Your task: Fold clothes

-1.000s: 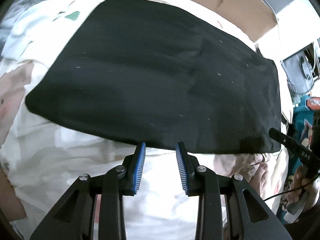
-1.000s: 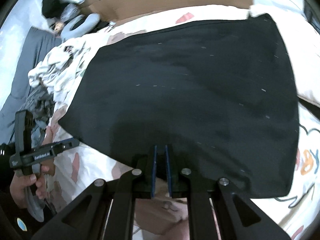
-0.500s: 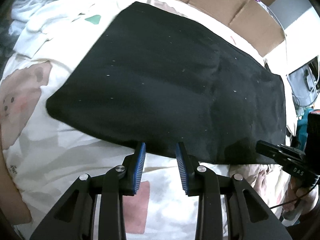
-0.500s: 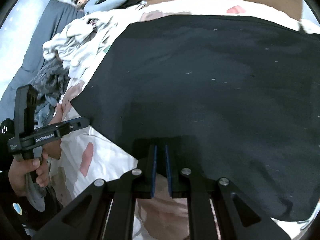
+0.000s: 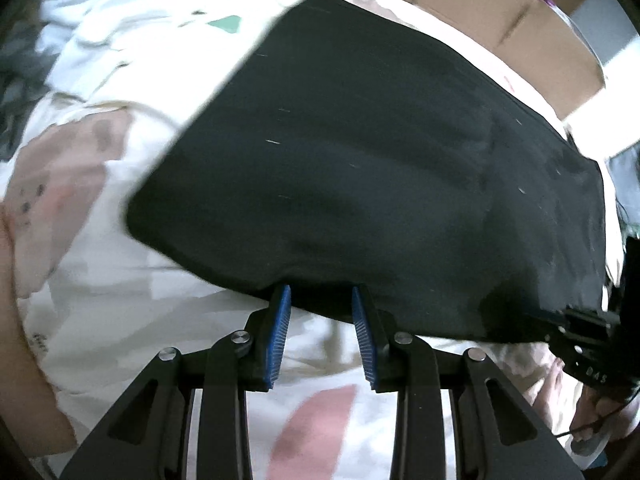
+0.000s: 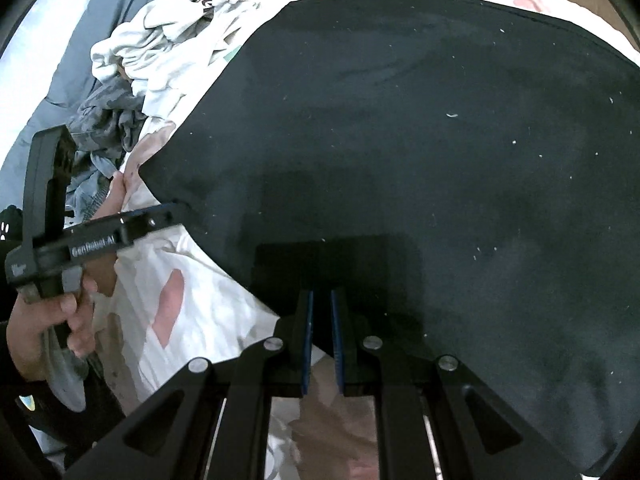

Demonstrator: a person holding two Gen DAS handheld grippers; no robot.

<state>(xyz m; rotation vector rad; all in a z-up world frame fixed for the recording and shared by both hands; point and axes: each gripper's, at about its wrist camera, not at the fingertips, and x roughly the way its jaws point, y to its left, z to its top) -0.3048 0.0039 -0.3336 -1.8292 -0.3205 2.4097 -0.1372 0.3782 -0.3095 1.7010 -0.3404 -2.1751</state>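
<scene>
A black garment point(image 5: 380, 160) lies flat and smooth on a white printed bed sheet point(image 5: 100, 280). My left gripper point(image 5: 320, 292) points down at its near edge. The blue pads stand apart, their tips just at the hem, and they press on nothing. In the right wrist view the same black garment point(image 6: 440, 140) fills most of the picture. My right gripper point(image 6: 320, 292) hovers over its near edge with the pads almost together and no cloth pinched. The left gripper point(image 6: 176, 210) also shows there, held in a hand point(image 6: 52, 320), touching the cloth's left hem.
A heap of white clothes point(image 6: 160, 40) and grey clothes point(image 6: 108, 120) lies left of the black garment, beside a dark grey cover point(image 6: 100, 8). Brown cardboard point(image 5: 500, 12) stands behind the bed. The right gripper's body point(image 5: 580, 344) shows at the garment's right corner.
Both grippers have sunk closer to the black garment's near edge, which looks larger now. The left gripper's tips now meet the hem. Neither gripper's jaws have changed.
</scene>
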